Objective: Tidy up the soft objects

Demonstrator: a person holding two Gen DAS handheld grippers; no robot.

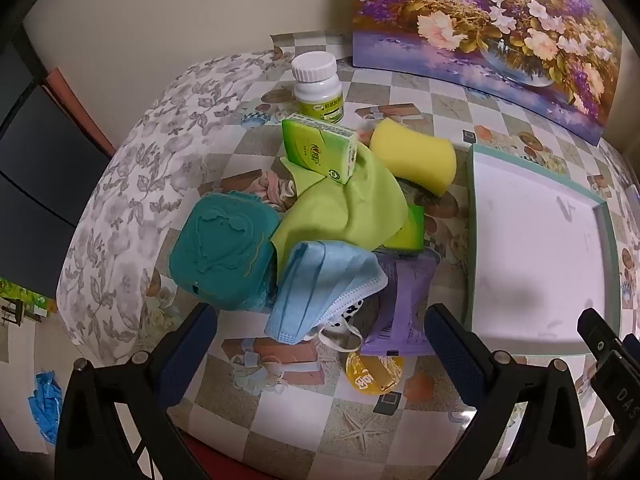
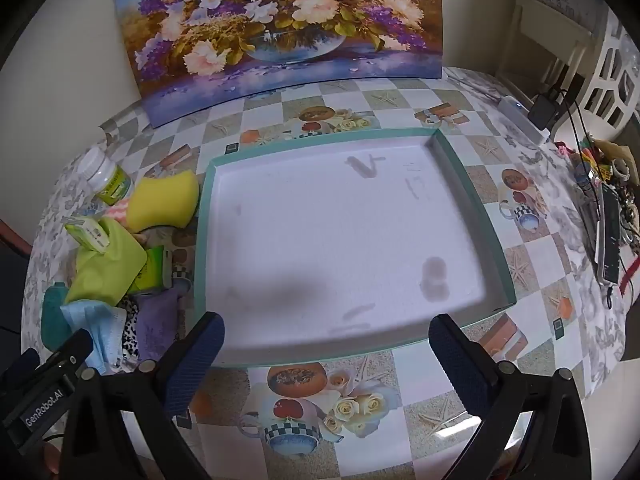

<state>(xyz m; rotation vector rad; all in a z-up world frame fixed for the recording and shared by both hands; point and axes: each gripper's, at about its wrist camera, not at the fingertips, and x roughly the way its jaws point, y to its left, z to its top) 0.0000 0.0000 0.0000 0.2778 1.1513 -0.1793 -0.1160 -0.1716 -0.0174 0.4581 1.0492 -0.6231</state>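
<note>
The left gripper (image 1: 320,344) is wide open and holds nothing. A soft blue pleated face mask (image 1: 324,288) lies just ahead, between its jaws, on a pile with a lime green cloth (image 1: 344,208). The right gripper (image 2: 326,344) is wide open too, over the near edge of a white tray with a green rim (image 2: 496,248).

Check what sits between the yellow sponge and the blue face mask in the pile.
In the left wrist view, a lime-green cloth lies between the yellow sponge and the blue face mask, with a green box resting on its upper edge.
</note>
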